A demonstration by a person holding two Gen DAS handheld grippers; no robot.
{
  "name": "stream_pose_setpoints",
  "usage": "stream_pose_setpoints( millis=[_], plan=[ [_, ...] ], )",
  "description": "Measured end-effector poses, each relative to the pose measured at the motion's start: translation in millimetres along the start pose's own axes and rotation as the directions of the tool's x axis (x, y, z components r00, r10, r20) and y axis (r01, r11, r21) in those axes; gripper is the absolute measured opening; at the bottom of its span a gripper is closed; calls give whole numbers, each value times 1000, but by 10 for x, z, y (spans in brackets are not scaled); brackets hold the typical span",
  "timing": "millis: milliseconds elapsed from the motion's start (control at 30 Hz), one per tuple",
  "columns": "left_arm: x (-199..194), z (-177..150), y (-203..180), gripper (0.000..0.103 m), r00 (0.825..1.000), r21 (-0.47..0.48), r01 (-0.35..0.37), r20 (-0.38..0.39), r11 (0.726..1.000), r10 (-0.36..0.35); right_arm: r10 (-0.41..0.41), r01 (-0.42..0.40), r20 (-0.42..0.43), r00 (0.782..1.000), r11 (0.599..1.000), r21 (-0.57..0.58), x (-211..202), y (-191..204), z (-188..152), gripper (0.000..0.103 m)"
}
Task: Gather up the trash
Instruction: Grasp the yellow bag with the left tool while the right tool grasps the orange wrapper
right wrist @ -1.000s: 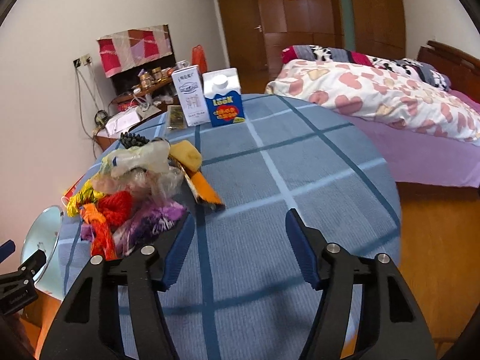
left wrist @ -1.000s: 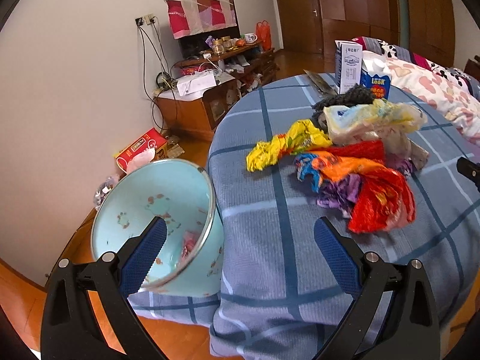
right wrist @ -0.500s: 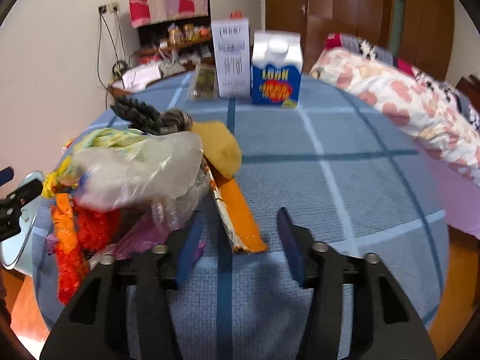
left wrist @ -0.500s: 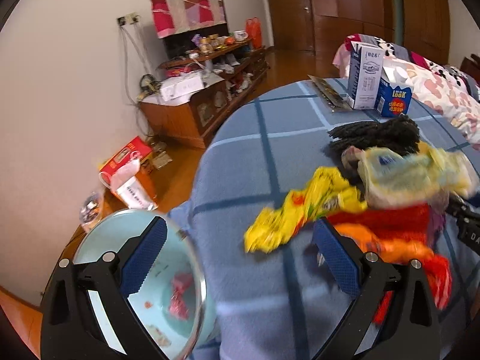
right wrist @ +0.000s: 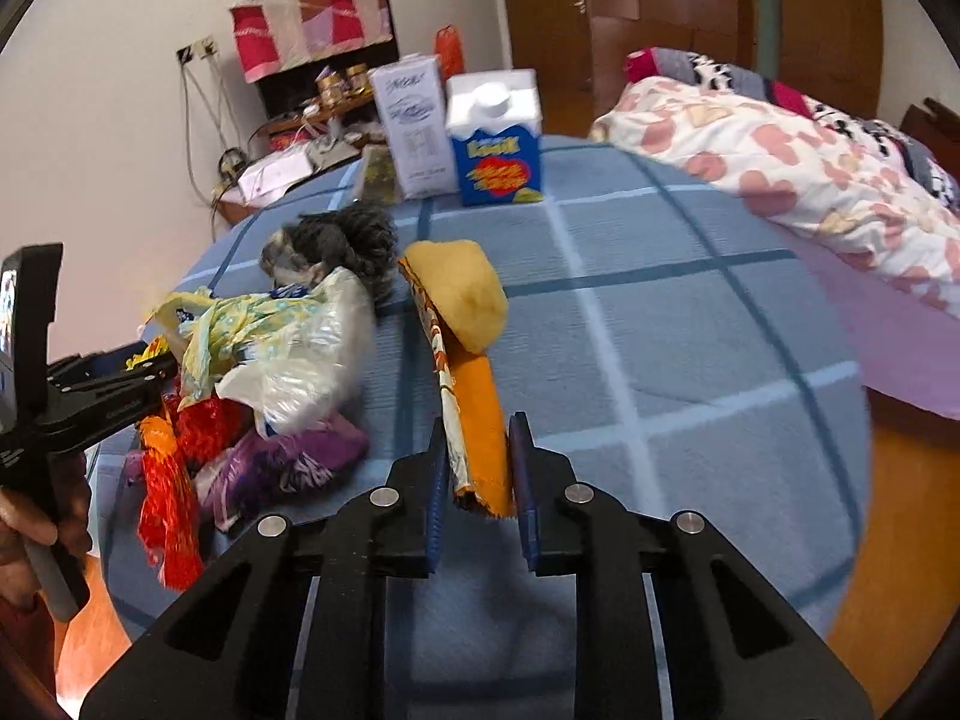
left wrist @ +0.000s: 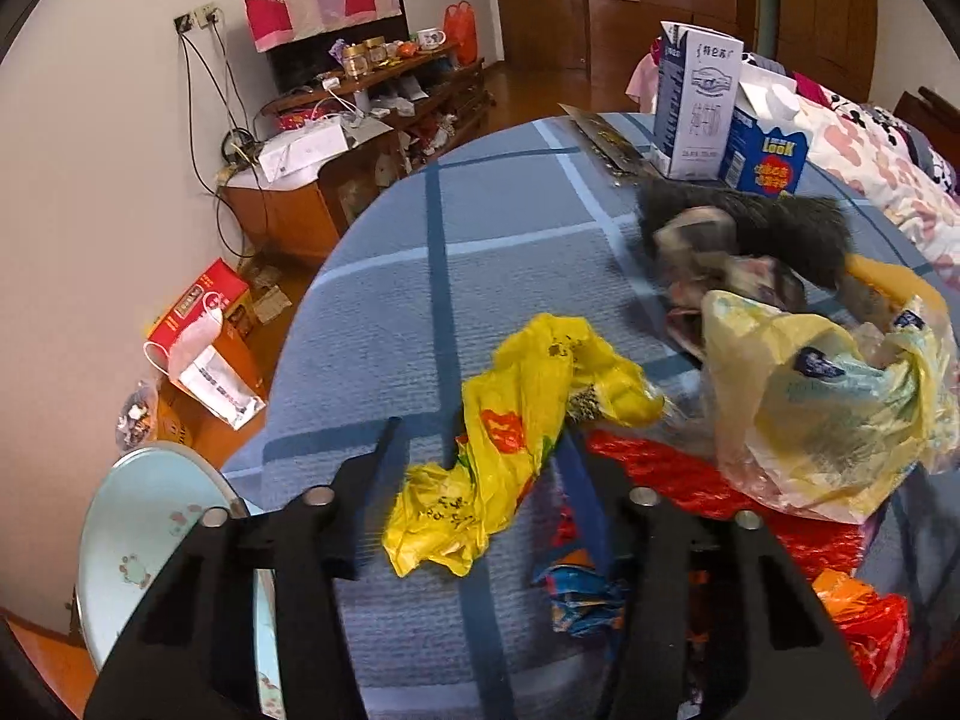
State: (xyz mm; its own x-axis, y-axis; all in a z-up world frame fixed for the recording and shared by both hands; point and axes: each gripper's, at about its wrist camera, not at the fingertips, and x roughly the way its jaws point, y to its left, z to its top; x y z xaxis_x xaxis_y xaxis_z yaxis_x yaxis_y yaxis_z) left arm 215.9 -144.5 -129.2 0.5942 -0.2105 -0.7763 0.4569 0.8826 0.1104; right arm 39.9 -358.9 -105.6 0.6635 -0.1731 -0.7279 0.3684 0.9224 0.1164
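A pile of crumpled trash lies on the blue checked table point(left wrist: 498, 228). In the left wrist view my left gripper point(left wrist: 480, 468) straddles a yellow plastic wrapper point(left wrist: 516, 438); its jaws are partly closed around it but still apart. A pale yellow bag point(left wrist: 822, 402) and red wrappers point(left wrist: 708, 486) lie to the right. In the right wrist view my right gripper point(right wrist: 480, 456) has nearly closed on the near end of an orange wrapper point(right wrist: 477, 426). A light blue bin point(left wrist: 144, 546) stands below the table's left edge.
Two cartons point(right wrist: 456, 126) stand at the table's far side. A dark fuzzy bundle point(right wrist: 348, 240) and a yellow sponge-like lump point(right wrist: 468, 294) lie by the pile. A bed point(right wrist: 810, 168) is on the right, a wooden cabinet point(left wrist: 336, 174) on the left.
Both grippers moved forward over the table and narrowed. The left now straddles the yellow wrapper; the right has closed around the end of the orange wrapper.
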Motion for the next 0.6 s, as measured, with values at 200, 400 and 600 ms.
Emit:
stream_pose_setpoints(
  millis=[200, 400, 600],
  plan=[
    [-287, -34, -6, 47, 998, 4, -7, 64, 1000, 6, -21, 18, 52, 998, 999, 50, -259, -134, -65, 20],
    [-673, -141, 128, 47, 993, -32, 12, 120, 999, -8, -23, 17, 96, 995, 998, 67, -473, -91, -164, 20],
    [-986, -345, 193, 47, 991, -74, 1, 135, 997, 9, -11, 0, 129, 992, 996, 85, -656, -30, -237, 20]
  ],
)
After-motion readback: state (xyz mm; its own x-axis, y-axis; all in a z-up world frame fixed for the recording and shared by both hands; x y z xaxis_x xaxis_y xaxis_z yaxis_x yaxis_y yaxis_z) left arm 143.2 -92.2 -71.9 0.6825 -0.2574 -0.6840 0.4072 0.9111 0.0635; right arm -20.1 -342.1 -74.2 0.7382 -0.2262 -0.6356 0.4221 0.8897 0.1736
